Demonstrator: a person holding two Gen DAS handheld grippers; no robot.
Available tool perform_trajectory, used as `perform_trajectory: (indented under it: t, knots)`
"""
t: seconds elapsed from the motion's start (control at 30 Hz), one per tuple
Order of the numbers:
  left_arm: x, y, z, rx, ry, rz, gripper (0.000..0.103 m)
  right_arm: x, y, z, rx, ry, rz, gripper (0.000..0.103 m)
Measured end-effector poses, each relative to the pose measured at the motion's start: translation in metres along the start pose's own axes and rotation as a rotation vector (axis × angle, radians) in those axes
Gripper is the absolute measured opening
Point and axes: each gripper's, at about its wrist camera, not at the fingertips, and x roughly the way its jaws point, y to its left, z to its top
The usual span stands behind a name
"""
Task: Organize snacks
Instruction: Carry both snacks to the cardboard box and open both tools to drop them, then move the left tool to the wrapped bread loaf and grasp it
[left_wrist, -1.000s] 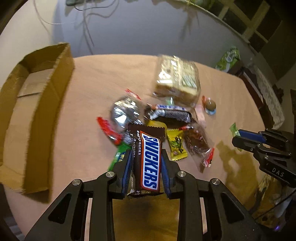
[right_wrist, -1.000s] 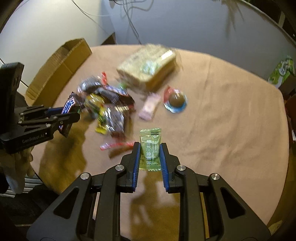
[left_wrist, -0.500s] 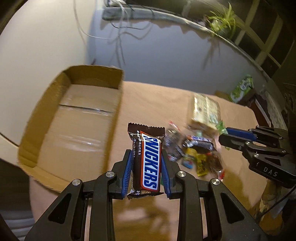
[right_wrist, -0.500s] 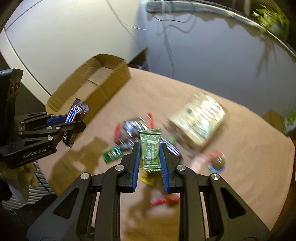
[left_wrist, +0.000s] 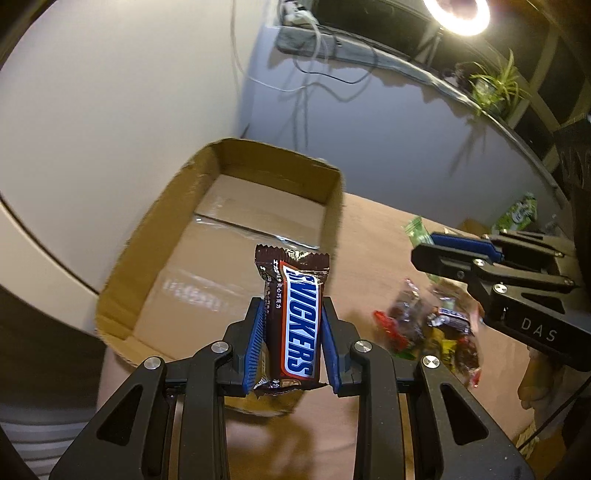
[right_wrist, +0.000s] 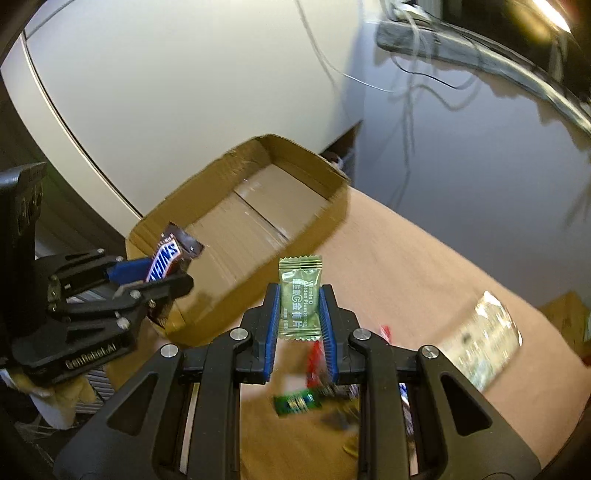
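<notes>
My left gripper (left_wrist: 291, 314) is shut on a brown Snickers bar (left_wrist: 295, 325) and holds it in the air over the near end of an open cardboard box (left_wrist: 236, 258). My right gripper (right_wrist: 299, 295) is shut on a green candy sachet (right_wrist: 300, 299), held above the table just right of the box (right_wrist: 258, 206). The left gripper with the Snickers bar (right_wrist: 168, 254) shows at the left of the right wrist view. The right gripper (left_wrist: 436, 247) shows at the right of the left wrist view. The box holds nothing that I can see.
A heap of mixed wrapped snacks (left_wrist: 432, 325) lies on the tan table (left_wrist: 373, 236) to the right of the box. A large clear cracker pack (right_wrist: 480, 343) lies further right. A wall with hanging cables stands behind the table.
Both grippers have lifted and swung left from the snack heap toward the cardboard box, each still holding its snack. The box now fills the middle of both views.
</notes>
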Motion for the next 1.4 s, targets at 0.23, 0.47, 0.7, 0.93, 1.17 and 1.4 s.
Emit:
perform_trajectory:
  t: [0.23, 0.47, 0.7, 0.93, 1.17, 1.4]
  knots:
    - [0.007, 0.024, 0.002, -0.046, 0.006, 0.029, 0.028, 0.031, 0.03, 0.032, -0.064, 0.027, 0.031, 0.022]
    - [0.015, 0.04, 0.003, -0.082, 0.017, 0.044, 0.028, 0.063, 0.05, 0.048, -0.088, 0.062, 0.035, 0.022]
    - [0.017, 0.047, 0.003, -0.099, 0.024, 0.059, 0.028, 0.08, 0.05, 0.051, -0.06, 0.096, 0.047, 0.023]
    - [0.016, 0.046, 0.006, -0.093, 0.018, 0.069, 0.038, 0.077, 0.051, 0.053, -0.065, 0.092, 0.044, 0.034]
    - [0.012, 0.041, 0.007, -0.085, 0.007, 0.061, 0.038, 0.066, 0.045, 0.053, -0.044, 0.073, 0.027, 0.044]
    - [0.007, 0.016, 0.016, -0.053, -0.004, 0.009, 0.038, 0.037, 0.015, 0.043, 0.02, 0.043, -0.015, 0.06]
